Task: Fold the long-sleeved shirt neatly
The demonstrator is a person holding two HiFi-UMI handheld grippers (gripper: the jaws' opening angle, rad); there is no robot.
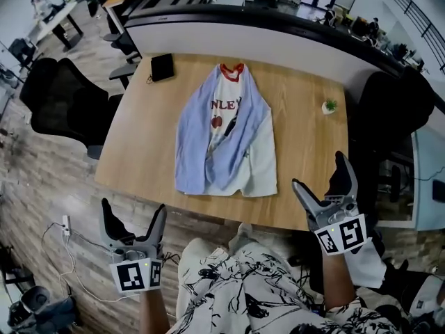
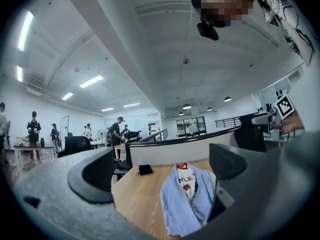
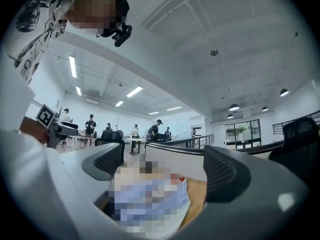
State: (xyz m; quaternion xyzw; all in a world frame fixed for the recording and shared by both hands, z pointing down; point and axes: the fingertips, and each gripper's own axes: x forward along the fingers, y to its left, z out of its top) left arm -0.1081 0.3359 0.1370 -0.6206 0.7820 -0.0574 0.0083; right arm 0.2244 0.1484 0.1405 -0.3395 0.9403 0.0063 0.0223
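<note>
- Long-sleeved shirt (image 1: 226,134), white in the body with pale blue sleeves and a red collar, was pictured lying flat and face up near the middle of a light wooden table (image 1: 139,138), collar at the far side and hem towards the near edge.
- Both blue sleeves were seen laid inward over the front and running down towards the hem, so that part of the printed chest was covered and the garment was narrowed to a rough oblong.
- The task was judged to be partly done: the sleeves were tucked in, but the body was not yet folded end to end, and the bottom edge was left uneven.
- The left gripper (image 1: 133,211), grey with a marker cube, was held off the near edge of the table, above the wood-patterned floor and well apart from the shirt; its jaws were spread wide, and nothing was gripped or touched between them.
- The right gripper (image 1: 320,172) was likewise held short of the table at its near right corner, its jaws parted wide and nothing held.
- From the left gripper's own view, the shirt (image 2: 187,199) was framed between the parted jaws, yet lay far beyond them.
- A small black flat object (image 1: 162,67) was left near the far left corner of the table and a small potted plant (image 1: 329,106) at the right edge, both clear of the shirt.
</note>
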